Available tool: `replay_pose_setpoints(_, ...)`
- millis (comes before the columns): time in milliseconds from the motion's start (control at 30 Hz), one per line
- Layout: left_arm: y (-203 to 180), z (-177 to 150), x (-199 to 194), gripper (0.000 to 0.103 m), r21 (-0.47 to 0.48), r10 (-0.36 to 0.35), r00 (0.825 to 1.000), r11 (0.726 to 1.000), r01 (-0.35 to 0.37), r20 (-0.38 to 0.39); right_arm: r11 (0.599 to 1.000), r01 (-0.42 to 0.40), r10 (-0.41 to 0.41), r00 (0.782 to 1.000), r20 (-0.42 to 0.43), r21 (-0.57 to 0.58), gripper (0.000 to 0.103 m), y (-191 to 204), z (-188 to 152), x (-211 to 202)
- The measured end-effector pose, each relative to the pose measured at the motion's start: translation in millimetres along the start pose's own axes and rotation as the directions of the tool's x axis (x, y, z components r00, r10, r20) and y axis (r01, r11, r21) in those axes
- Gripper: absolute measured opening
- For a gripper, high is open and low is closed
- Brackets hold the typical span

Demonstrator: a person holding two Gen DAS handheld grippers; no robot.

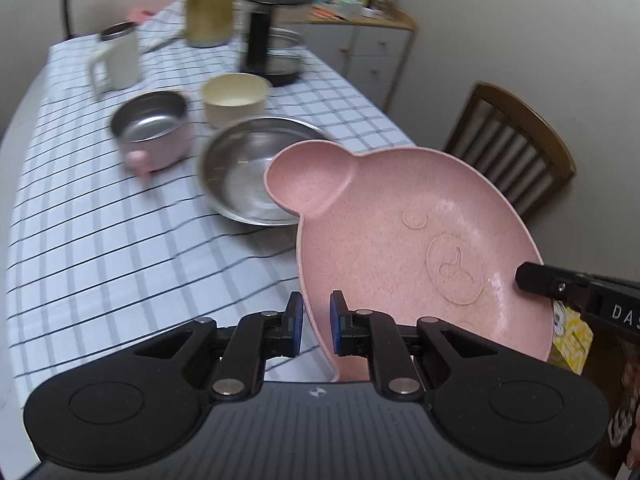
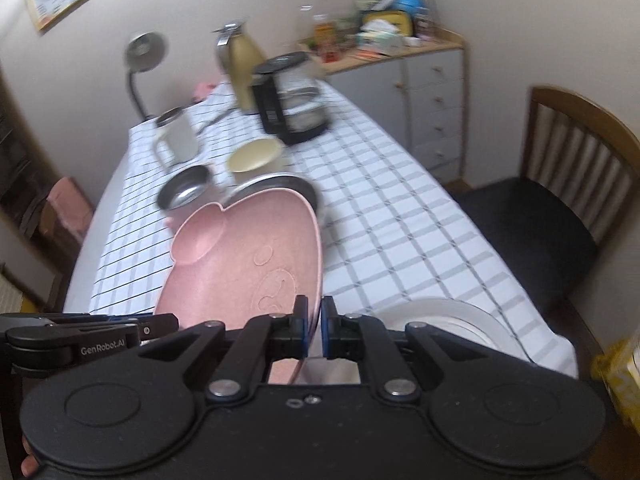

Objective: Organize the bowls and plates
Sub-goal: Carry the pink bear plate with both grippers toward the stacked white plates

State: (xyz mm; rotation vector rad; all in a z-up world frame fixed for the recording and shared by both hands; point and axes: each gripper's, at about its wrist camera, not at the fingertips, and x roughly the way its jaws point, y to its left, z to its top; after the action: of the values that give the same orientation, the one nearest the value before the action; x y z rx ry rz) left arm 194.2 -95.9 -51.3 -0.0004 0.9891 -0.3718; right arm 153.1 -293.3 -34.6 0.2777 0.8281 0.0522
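I hold the pink bear-face plate [image 1: 400, 232] tilted above the checked tablecloth [image 1: 100, 240], its ear end pointing away from me toward the steel dish. My left gripper [image 1: 316, 324] pinches the near rim, pads nearly closed; my right gripper [image 2: 315, 326] clamps the opposite rim. Beyond sit the empty steel dish [image 1: 240, 176], a pink-sided steel bowl [image 1: 150, 136] and a cream bowl [image 1: 234, 98], both empty.

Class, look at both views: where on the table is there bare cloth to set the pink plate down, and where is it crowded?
Bare checked cloth lies nearer than the pink pot and steel bowl, and between that bowl and the chair-side edge. The far half is crowded: mug, cream bowl, coffee maker, flask.
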Motion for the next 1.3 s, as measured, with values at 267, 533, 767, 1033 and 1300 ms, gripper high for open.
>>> replay_pose_setpoints(267, -64, 1, 36, 0.013, 0.151, -0.059, 0.997, 0.986, 0.064, -0.043, 0.984, 0.079, -0.078, 0.997, -0.016, 0.162, 0.007, -72, -28, -11)
replay_pose_setpoints(533, -87, -13, 71, 0.013, 0.234, -0.036, 0.995, 0.971, 0.057, -0.093, 0.961, 0.108, -0.099, 0.994, -0.049, 0.255, 0.008, -114, -63, 0)
replay_pose_setpoints(767, -86, -20, 85, 0.013, 0.261, -0.004, 0.994, 0.965, 0.033, -0.110, 0.959, 0.086, -0.071, 0.995, -0.066, 0.269, 0.008, -121, -78, 18)
replay_pose_setpoints(1033, -86, -23, 93, 0.013, 0.265, -0.010, 0.991, 0.963, 0.046, -0.133, 0.965, 0.108, -0.086, 0.991, -0.103, 0.238, 0.008, -122, -84, 30)
replay_pose_setpoints(1300, -91, -21, 94, 0.013, 0.280, -0.004, 0.993, 0.959, 0.037, -0.117, 0.967, 0.132, -0.108, 0.987, -0.118, 0.216, 0.009, -123, -89, 35)
